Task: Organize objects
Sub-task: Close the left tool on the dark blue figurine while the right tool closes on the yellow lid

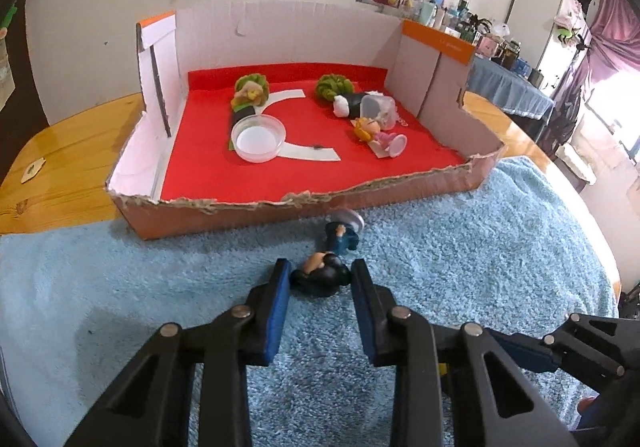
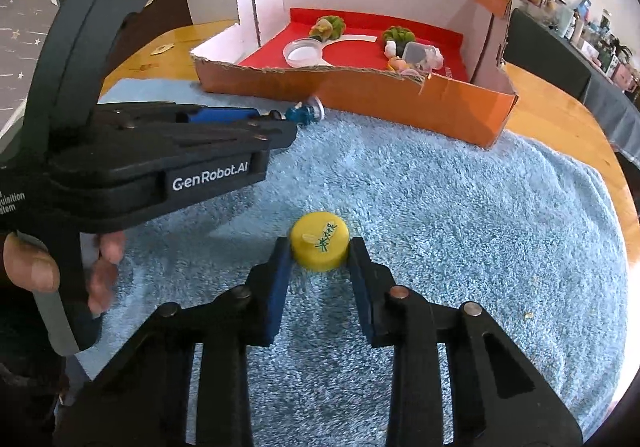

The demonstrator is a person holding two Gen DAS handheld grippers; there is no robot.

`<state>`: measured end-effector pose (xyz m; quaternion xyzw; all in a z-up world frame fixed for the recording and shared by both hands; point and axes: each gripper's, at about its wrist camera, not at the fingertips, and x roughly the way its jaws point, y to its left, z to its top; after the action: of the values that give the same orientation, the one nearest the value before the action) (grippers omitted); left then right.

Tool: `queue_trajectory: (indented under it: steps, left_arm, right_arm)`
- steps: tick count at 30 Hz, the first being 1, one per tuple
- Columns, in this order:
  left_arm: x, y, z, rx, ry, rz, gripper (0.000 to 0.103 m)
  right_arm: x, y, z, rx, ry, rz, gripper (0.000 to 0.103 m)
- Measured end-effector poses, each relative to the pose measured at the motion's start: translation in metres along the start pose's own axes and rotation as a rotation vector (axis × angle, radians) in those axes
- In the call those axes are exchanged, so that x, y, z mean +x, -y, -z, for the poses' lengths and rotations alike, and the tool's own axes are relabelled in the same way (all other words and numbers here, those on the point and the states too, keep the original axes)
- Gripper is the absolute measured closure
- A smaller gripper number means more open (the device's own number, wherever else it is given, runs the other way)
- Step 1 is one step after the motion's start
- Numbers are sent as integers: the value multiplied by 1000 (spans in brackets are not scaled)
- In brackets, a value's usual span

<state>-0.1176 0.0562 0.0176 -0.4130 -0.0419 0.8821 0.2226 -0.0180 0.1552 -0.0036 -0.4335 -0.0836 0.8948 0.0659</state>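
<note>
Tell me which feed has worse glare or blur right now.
Left wrist view: window at the right edge is blown out, and the dark-haired figurine between the fingers is soft. Right wrist view: evenly lit, yellow cap sharp, only the hand at left is smeared.

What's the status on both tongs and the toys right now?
Left tongs shut on dark-haired figurine. Right tongs shut on yellow cap. Both on blue towel; nothing between them and cardboard box.

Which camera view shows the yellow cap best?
The right wrist view: the yellow cap lies near the centre on the blue towel, between the right gripper fingers, its green marking visible. The left wrist view does not show it.
</note>
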Motion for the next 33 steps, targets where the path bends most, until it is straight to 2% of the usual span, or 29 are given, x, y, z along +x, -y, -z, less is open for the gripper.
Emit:
queue_trajectory:
  steps: [33]
  left_arm:
    - [-52,-9,1,-59,105,29,71]
  right_arm:
    - [-37,6,-37,33,111,-60,75]
